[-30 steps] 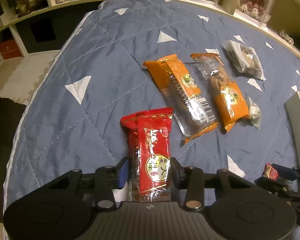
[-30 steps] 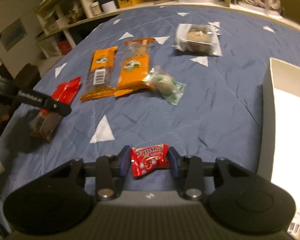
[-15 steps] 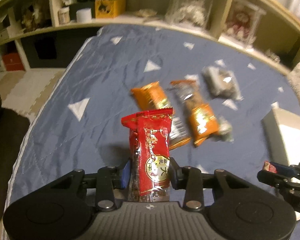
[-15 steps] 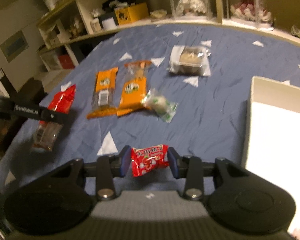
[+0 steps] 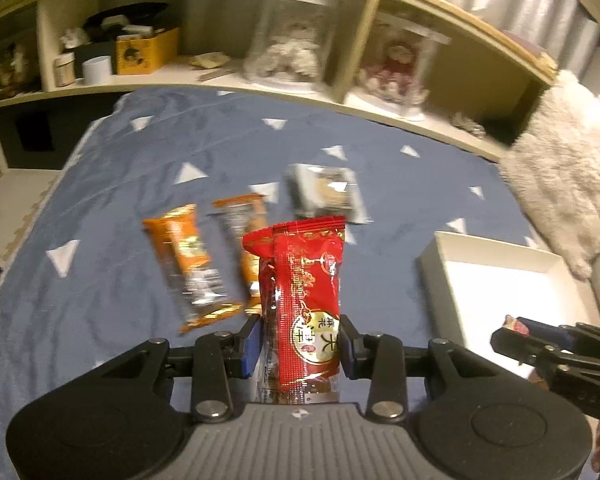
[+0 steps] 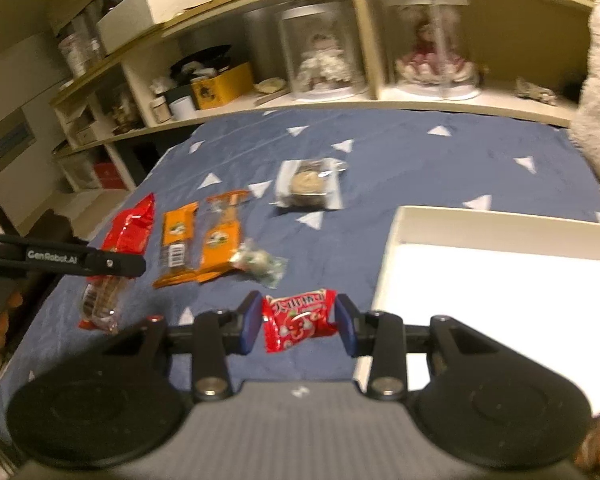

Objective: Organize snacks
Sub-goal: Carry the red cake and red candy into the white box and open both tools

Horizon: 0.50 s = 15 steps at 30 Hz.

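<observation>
My left gripper (image 5: pixel 299 342) is shut on a tall red snack packet (image 5: pixel 302 288), held upright above the blue quilt (image 5: pixel 112 264). A small red candy packet (image 6: pixel 298 318) is clamped in my right gripper (image 6: pixel 298 322), just left of the white box (image 6: pixel 500 280). From the right wrist view the left gripper (image 6: pixel 108 262) hangs at the left with its red packet (image 6: pixel 130 226). On the quilt lie two orange packets (image 6: pixel 178 246) (image 6: pixel 220 236), a small green-white candy (image 6: pixel 258 262) and a clear-wrapped cake (image 6: pixel 308 182).
The white box (image 5: pixel 496 276) sits at the quilt's right side. A fluffy white throw (image 5: pixel 560 168) lies beyond it. Wooden shelves (image 6: pixel 360 52) with doll cases, a yellow box and jars line the far edge. Floor shows off the quilt's left edge.
Both grippers rose off the quilt with their packets and tipped up, so the shelves came into view. The snacks on the quilt look smaller and farther; the white box shows more.
</observation>
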{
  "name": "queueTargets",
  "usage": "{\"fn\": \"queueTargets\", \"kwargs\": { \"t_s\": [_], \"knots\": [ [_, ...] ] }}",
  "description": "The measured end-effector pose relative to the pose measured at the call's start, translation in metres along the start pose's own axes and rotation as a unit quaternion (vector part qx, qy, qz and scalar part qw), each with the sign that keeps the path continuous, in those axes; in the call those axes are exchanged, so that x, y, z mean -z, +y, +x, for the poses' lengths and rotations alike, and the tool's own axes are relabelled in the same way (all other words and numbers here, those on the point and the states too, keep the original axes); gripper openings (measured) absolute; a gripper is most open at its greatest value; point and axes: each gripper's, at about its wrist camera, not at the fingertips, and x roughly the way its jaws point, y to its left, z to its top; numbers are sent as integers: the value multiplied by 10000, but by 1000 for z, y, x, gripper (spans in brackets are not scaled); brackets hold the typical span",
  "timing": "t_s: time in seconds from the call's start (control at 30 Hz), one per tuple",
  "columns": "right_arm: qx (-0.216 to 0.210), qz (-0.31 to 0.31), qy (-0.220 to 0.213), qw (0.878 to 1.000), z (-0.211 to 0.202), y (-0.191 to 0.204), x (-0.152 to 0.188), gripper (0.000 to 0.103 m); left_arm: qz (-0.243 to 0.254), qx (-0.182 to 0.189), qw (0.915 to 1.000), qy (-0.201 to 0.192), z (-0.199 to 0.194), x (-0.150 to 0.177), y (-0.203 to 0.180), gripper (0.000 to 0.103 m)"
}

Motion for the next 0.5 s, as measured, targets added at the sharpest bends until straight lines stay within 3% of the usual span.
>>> {"fn": "queueTargets", "kwargs": {
  "t_s": [0.5],
  "knots": [
    [527,397,-152,9977,-49,-57,15,46,295,511,9981,156,19,2,-101,41]
  ]
}}
